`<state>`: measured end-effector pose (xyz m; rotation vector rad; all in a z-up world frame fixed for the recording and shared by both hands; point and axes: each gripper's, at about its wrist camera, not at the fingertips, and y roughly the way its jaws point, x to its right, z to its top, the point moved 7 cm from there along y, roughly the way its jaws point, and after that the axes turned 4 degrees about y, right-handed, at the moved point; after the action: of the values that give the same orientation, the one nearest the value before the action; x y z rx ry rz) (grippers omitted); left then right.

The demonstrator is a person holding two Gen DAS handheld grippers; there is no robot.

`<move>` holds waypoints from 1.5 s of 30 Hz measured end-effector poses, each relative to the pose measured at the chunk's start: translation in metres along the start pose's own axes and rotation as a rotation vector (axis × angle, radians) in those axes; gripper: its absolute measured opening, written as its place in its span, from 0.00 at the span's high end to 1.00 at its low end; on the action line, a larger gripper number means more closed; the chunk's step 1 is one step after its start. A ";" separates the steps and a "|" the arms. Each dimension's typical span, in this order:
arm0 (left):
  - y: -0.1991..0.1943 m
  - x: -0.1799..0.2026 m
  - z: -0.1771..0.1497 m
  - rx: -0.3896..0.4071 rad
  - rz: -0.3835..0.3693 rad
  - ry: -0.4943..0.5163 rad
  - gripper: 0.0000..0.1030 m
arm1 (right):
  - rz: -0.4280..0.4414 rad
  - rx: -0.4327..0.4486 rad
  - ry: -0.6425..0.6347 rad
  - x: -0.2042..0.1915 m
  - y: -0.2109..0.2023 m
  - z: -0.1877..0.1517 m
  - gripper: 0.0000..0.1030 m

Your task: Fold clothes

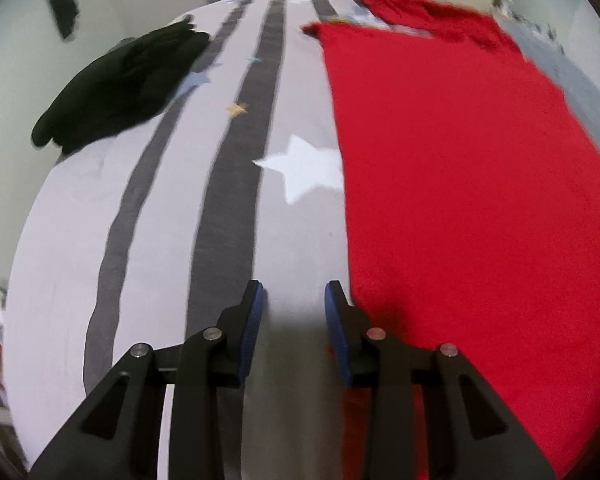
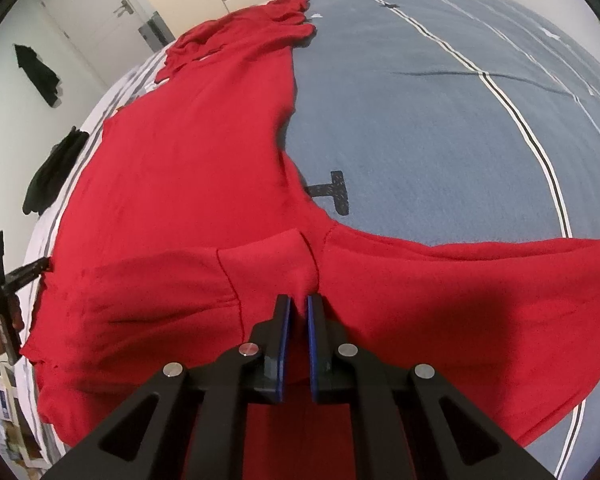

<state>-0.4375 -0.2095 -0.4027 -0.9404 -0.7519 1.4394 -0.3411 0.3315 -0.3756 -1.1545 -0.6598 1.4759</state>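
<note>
Right wrist view showed my right tool (image 2: 299, 305) clenched on a pinch of the red garment (image 2: 172, 184), at a seam close to where a sleeve joined the body. From that pinch the cloth spread ahead of the tool and off to its left across the bed (image 2: 440, 100), the far end bunched near the bed's far edge. My left tool (image 1: 295, 292) was released, its pads apart with only bare striped bedsheet (image 1: 148, 208) between them, and the garment's straight edge lay just to the right of its right finger.

I judged the main risk to be a lopsided fold: with one tool holding and the other empty, any lift would drag the cloth sideways and wrinkle it. Closing the left tool where it hung could have caught bedsheet instead of garment. The thin pinch on the right could also have slipped under the cloth's weight. A black garment (image 1: 120, 84) lay well off to the left tool's left, clear of all this.
</note>
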 end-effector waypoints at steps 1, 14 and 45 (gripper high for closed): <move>-0.011 0.000 0.002 0.019 -0.011 -0.012 0.71 | 0.004 0.005 0.001 0.000 -0.002 0.000 0.92; 0.001 0.031 -0.017 -0.051 -0.014 0.045 0.68 | -0.009 0.056 0.028 0.025 -0.035 -0.001 0.89; -0.103 0.194 -0.013 -0.010 -0.034 0.107 0.67 | -0.330 0.177 0.371 0.400 -0.110 0.067 0.60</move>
<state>-0.3723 -0.0086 -0.3416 -0.9995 -0.6941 1.3457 -0.3290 0.7513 -0.3751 -1.0852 -0.4272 0.9871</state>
